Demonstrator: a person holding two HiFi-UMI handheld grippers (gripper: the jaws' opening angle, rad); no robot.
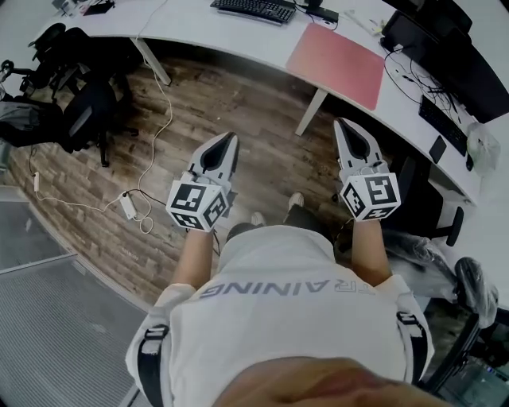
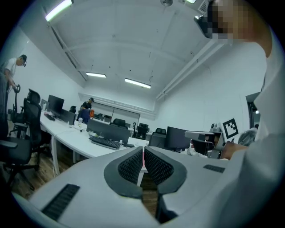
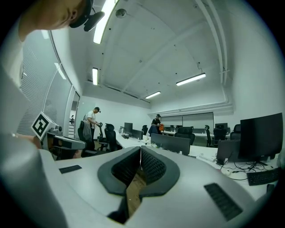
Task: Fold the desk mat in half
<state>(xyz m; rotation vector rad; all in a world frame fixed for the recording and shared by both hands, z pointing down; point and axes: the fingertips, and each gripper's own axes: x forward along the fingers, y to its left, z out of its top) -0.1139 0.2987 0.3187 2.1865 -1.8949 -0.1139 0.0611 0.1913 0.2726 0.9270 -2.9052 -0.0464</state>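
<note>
**A:** Pink mat [image 1: 336,54], flat and unfolded on the white desk [image 1: 238,36], close to its front edge. Nothing is touching it.

**B:** And the tools?

**A:** Left gripper [image 1: 230,139] and right gripper [image 1: 344,125] are held out level over the floor [image 1: 246,111], side by side, both well short of the desk. Each is clenched, pads together, carrying nothing. My guess is they're kept closed and aimed at the desk because the fold hasn't started. The right one sits nearer the mat.

**B:** There's a pink sliver between the left pads.

**A:** Probably the mat far off, seen through the slit, not something pinched. It's too thin a view to be sure.

**B:** The room?

**A:** Open office with a wood-plank floor. A cable [image 1: 159,95] trails across it, and a black chair [image 1: 75,115] stands at left. A keyboard [image 1: 254,9] lies on the same desk, beyond the mat. Monitors [image 1: 453,48] line the right-hand desk. The desktop looks smooth, so I'd expect the mat to slide if one edge is tugged.
</note>
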